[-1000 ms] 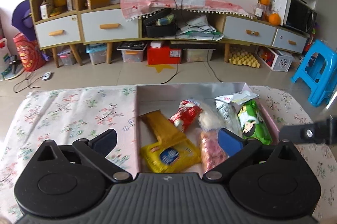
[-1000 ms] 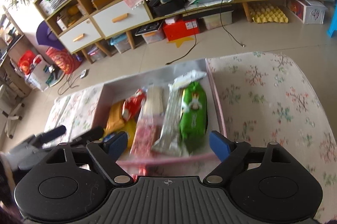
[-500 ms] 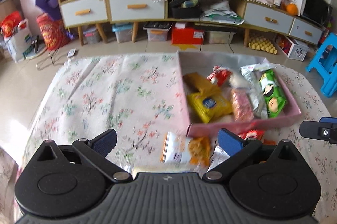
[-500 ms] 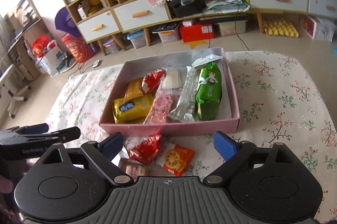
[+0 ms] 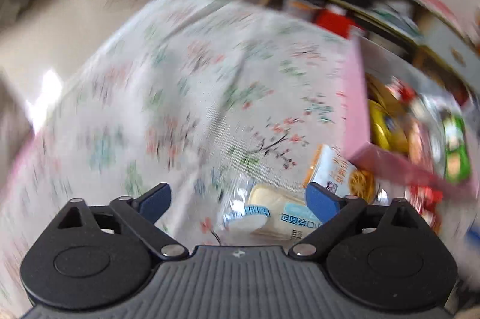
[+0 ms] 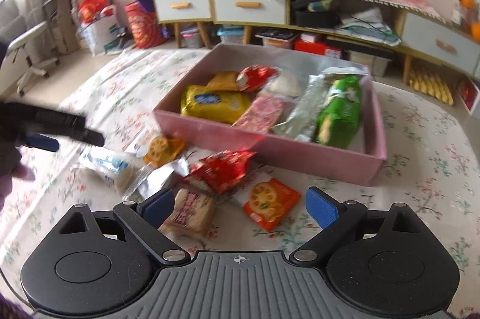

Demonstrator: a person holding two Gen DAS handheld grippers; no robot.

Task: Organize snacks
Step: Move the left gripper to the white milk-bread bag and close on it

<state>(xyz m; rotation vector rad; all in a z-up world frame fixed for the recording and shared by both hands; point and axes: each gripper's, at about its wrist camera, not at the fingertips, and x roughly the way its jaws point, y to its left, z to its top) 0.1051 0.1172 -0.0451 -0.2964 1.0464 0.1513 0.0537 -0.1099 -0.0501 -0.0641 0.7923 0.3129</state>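
My left tool [image 5: 237,199] is closing over the bread pack [image 5: 270,217] with nothing gripped, right tool [image 6: 240,203] gapes empty above loose snacks by the box [image 6: 270,145], so I could easily pinch tablecloth [image 5: 180,109].

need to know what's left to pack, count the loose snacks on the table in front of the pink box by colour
orange: 2, the orange cracker pack and the white-and-orange cracker pack
red: 1, the red pack
silver: 1, the silver pack
white: 1, the white bread pack
beige: 1, the beige pastry pack
total: 6
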